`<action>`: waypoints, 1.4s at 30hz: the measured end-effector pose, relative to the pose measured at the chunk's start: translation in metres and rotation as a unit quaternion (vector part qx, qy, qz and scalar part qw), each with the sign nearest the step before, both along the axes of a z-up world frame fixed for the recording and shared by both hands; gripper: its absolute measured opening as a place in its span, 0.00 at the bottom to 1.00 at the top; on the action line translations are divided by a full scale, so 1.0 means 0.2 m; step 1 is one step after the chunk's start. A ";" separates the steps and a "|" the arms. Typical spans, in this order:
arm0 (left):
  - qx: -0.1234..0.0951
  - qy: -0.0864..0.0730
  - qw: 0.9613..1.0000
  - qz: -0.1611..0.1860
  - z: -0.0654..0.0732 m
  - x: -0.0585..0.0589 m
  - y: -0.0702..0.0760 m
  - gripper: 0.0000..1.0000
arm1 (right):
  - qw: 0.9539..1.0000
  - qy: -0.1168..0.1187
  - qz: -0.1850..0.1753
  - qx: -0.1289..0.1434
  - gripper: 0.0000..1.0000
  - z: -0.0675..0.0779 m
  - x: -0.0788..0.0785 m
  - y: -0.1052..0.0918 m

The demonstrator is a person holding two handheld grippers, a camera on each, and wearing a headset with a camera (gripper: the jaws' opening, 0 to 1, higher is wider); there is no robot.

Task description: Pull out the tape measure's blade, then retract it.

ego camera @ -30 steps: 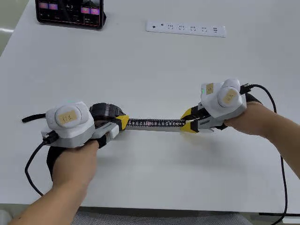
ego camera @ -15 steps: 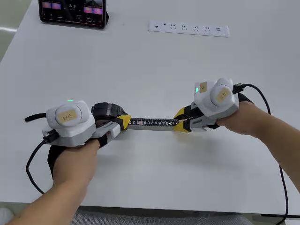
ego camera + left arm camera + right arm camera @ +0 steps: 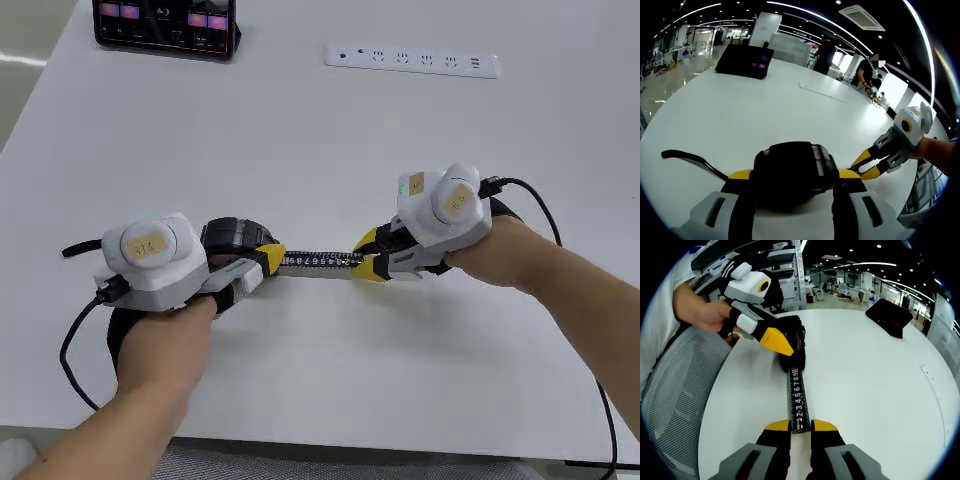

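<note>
Anchoring the tape measure case in clamped left tongs, pinching the blade by its end in right tongs for control.

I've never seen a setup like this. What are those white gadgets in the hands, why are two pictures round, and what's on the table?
There is no robot here. A person holds a hand-held gripper in each hand, and each gripper has two yellow-tipped fingers. The flat picture comes from a camera on the person's head. Each round picture comes from a fisheye camera riding on one gripper. The left gripper clamps the black tape measure case. The right gripper pinches the end of the blade, which is drawn out a short way between them over the white table. Farther back are a white power strip and a dark tablet with a lit screen.
</note>
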State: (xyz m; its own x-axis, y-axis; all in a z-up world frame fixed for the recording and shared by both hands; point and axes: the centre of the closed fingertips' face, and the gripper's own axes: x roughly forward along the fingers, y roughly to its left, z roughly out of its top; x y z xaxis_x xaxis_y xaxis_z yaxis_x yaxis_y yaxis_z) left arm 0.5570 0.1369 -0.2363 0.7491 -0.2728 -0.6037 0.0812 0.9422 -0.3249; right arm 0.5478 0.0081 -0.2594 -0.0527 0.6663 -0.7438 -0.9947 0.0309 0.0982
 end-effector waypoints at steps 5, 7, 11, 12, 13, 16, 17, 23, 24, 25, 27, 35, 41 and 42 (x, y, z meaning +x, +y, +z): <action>-0.002 0.001 1.000 0.000 0.00 0.00 0.00 0.58 | 1.000 0.003 0.001 0.009 0.11 0.00 0.00 0.05; -0.003 0.001 1.000 -0.001 0.00 0.00 0.00 0.58 | 1.000 0.003 0.001 0.011 0.11 0.00 0.00 0.06; -0.003 0.001 1.000 -0.001 0.00 0.00 0.00 0.58 | 1.000 0.006 0.000 0.017 0.11 -0.01 -0.01 0.10; -0.003 0.000 1.000 -0.001 0.00 0.00 0.00 0.58 | 1.000 0.006 0.000 0.019 0.11 -0.01 -0.01 0.11; -0.003 0.000 1.000 -0.001 0.00 0.00 0.00 0.58 | 1.000 0.006 0.000 0.020 0.11 -0.01 -0.01 0.12; -0.005 0.002 1.000 0.000 0.00 0.00 0.00 0.58 | 0.999 0.015 -0.004 0.032 0.11 0.00 -0.01 0.16; -0.007 0.002 1.000 0.000 0.00 0.00 0.00 0.58 | 0.999 0.014 -0.003 0.032 0.11 0.00 -0.01 0.17; -0.005 0.002 1.000 -0.001 0.00 -0.01 0.00 0.58 | 0.999 0.015 0.000 0.036 0.11 0.00 -0.02 0.22; -0.005 0.002 1.000 -0.001 0.00 0.00 0.00 0.58 | 0.999 0.015 0.001 0.037 0.11 0.00 -0.02 0.23; -0.005 0.002 1.000 -0.001 0.00 0.00 0.00 0.58 | 0.999 0.016 0.000 0.039 0.11 0.00 -0.02 0.24; -0.005 0.002 1.000 -0.002 0.00 0.00 0.00 0.58 | 0.999 0.018 0.000 0.042 0.11 0.00 -0.02 0.25; -0.008 0.002 1.000 -0.002 0.00 -0.01 0.00 0.58 | 0.999 0.020 0.001 0.049 0.11 0.00 -0.02 0.31; -0.010 0.001 1.000 -0.001 0.00 0.00 0.00 0.58 | 0.998 0.020 0.004 0.052 0.11 0.00 -0.02 0.35; -0.011 0.001 1.000 -0.001 0.00 0.00 0.00 0.58 | 0.998 0.020 0.004 0.053 0.11 0.00 -0.02 0.36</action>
